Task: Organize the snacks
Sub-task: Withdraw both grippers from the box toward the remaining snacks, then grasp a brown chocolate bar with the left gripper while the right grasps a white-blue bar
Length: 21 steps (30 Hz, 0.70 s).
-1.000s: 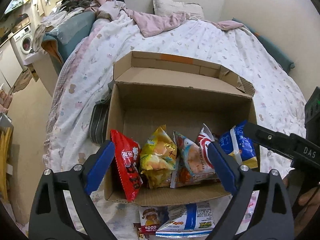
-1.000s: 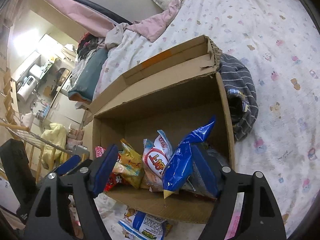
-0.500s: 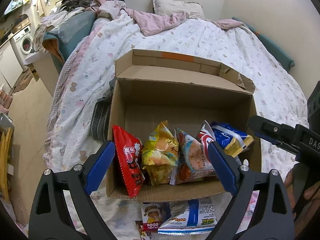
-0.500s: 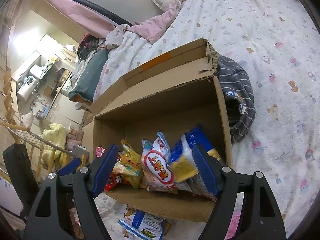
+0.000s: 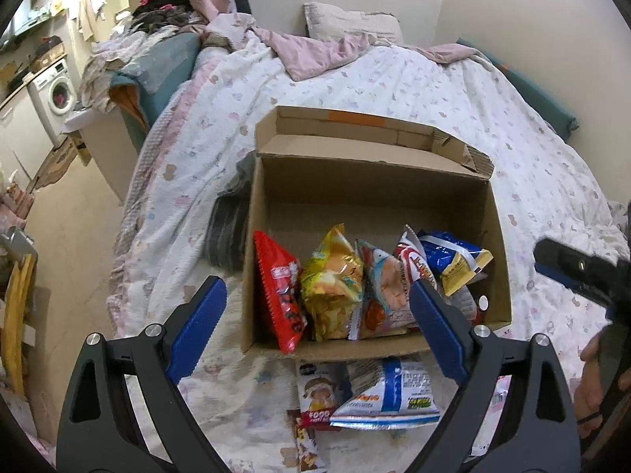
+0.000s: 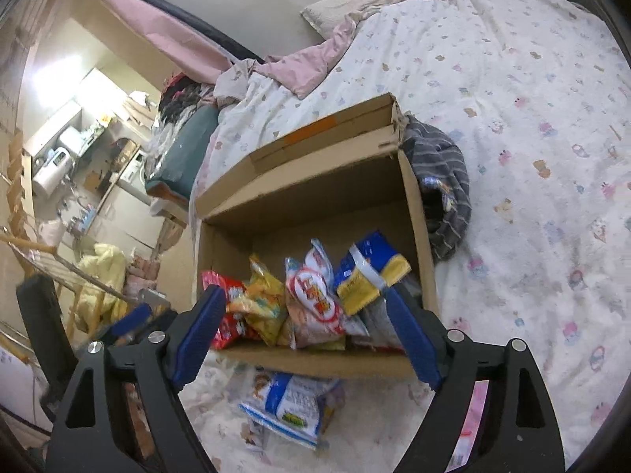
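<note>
An open cardboard box (image 5: 370, 193) (image 6: 315, 205) sits on the bed. Inside stand a red bag (image 5: 280, 291), a yellow bag (image 5: 331, 276), a shrimp-snack bag (image 5: 378, 291), a red-and-white bag (image 6: 315, 295) and a blue-and-yellow bag (image 5: 453, 254) (image 6: 370, 272) lying at the right end. In front of the box lie a white-and-blue bag (image 5: 388, 394) (image 6: 292, 398) and a small brown "FOOD" packet (image 5: 315, 398). My left gripper (image 5: 315, 331) is open and empty before the box. My right gripper (image 6: 303, 335) is open and empty, drawn back from the box; it also shows in the left wrist view (image 5: 579, 268).
A striped grey garment (image 6: 441, 181) lies against the box's side. The bed has a white patterned duvet (image 5: 394, 90), a pink blanket (image 5: 311, 47) and a pillow (image 5: 351, 23). Floor, washing machine (image 5: 55, 86) and a drying rack (image 6: 47, 260) lie off the bed's left.
The blue-and-yellow bag left my right gripper and settled in the box's right end. My right gripper has drawn back and up. The left gripper has pulled back slightly.
</note>
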Tool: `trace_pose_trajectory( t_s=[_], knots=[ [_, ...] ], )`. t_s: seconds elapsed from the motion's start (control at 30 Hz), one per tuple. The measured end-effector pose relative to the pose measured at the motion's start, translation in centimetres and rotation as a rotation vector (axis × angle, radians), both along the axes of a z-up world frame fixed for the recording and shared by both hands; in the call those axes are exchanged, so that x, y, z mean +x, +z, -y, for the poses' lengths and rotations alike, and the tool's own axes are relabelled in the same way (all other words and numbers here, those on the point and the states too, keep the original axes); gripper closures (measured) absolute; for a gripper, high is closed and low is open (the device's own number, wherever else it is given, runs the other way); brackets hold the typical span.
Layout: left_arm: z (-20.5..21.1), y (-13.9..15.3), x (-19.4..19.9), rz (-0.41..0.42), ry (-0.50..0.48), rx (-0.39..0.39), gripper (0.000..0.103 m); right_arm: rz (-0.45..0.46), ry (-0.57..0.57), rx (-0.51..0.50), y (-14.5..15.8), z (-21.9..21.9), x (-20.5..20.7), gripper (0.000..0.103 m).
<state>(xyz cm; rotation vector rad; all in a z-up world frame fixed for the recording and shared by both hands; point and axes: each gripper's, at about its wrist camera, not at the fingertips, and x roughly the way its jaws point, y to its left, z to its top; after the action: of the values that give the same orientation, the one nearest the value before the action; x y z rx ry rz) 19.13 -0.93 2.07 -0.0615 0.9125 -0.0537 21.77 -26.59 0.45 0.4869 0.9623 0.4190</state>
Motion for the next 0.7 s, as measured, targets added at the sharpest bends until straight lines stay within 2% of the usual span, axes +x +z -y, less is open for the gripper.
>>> trace_pose_trajectory(
  t_s=[0.13,0.23,0.33,0.43,0.5,0.53,0.57,0.63,0.7],
  knots=[
    [-1.5,-0.7,-1.5,-0.053,0.043,-0.04,0.011,-0.018,-0.002,-0.004,-0.3,0.3,-2.4,0.016],
    [-2.8,-1.9,-2.1,-0.123,0.084,-0.051,0.011,-0.041,-0.004,-0.001,-0.7,0.6,-3.3,0.016],
    [-3.8,-3.8,-2.7,-0.216,0.111,-0.039,0.011,-0.078,-0.016,0.017,-1.5,1.2,-4.4,0.016],
    [-4.6,-7.0,-4.3,-0.329,0.12,-0.082,0.011,-0.111,-0.023,0.014,-2.3,1.7,-5.5,0.016],
    [-4.8,-9.4,-5.6,-0.396,0.145,-0.098,0.011,-0.13,-0.017,-0.023,-2.9,1.8,-6.1,0.016],
    [-4.7,-10.9,-6.3,-0.442,0.153,-0.109,0.016,-0.143,-0.01,-0.043,-3.2,1.9,-6.4,0.016],
    [-4.5,-12.0,-6.8,-0.478,0.153,-0.129,0.028,-0.155,0.003,-0.055,-3.5,1.8,-6.6,0.016],
    [-3.8,-13.5,-7.2,-0.533,0.134,-0.129,0.039,-0.173,0.032,-0.079,-4.2,2.0,-7.3,0.016],
    [-2.6,-14.5,-7.4,-0.553,0.103,-0.075,0.039,-0.204,0.071,-0.115,-5.2,2.2,-8.2,0.016]
  ],
)
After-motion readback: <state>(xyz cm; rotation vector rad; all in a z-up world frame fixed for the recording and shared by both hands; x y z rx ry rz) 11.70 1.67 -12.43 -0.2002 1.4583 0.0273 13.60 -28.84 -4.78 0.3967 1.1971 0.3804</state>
